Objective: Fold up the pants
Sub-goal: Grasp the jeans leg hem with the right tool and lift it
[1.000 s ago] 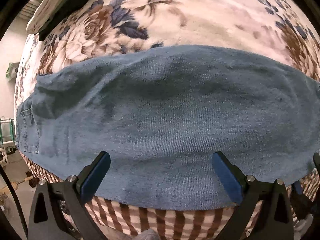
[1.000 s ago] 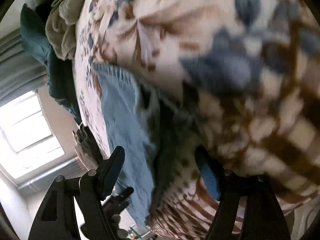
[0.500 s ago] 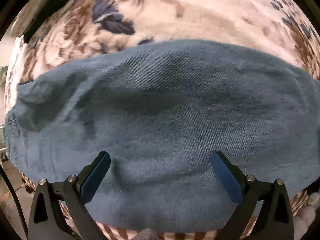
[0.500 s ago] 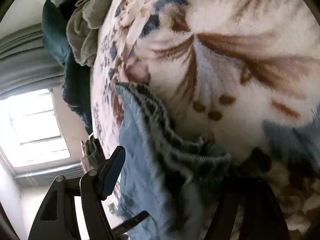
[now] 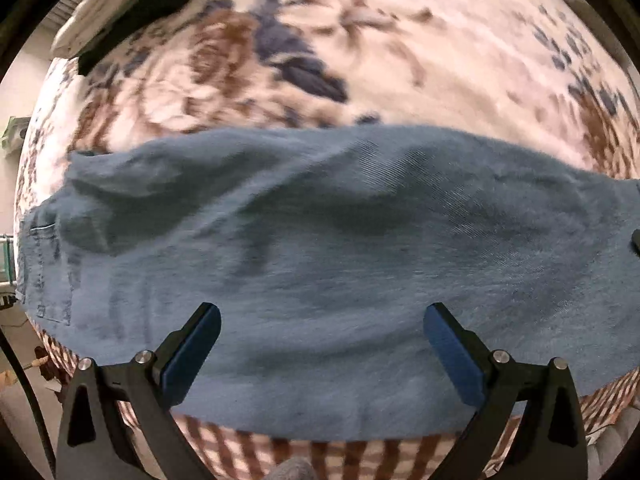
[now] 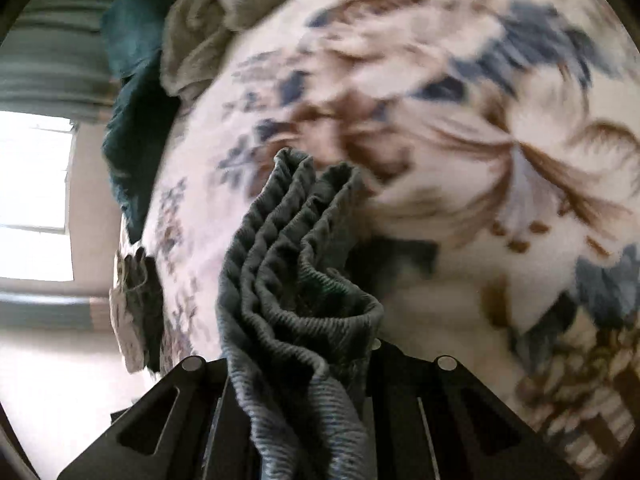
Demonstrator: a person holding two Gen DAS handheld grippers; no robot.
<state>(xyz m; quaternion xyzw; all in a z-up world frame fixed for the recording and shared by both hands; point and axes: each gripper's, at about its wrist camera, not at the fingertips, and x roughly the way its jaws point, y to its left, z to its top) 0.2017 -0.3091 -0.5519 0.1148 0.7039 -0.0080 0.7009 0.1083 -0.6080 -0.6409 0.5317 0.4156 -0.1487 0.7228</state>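
So the right hand-held gripper (image 6: 298,364) is clamping the pants (image 5: 320,264) by their ribbed hem; the left hand-held gripper (image 5: 320,354) is hovering agape over soft, floppy denim.

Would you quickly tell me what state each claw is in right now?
Left claw: open, holding nothing, above the pants.
Right claw: just closed on bunched pants fabric.
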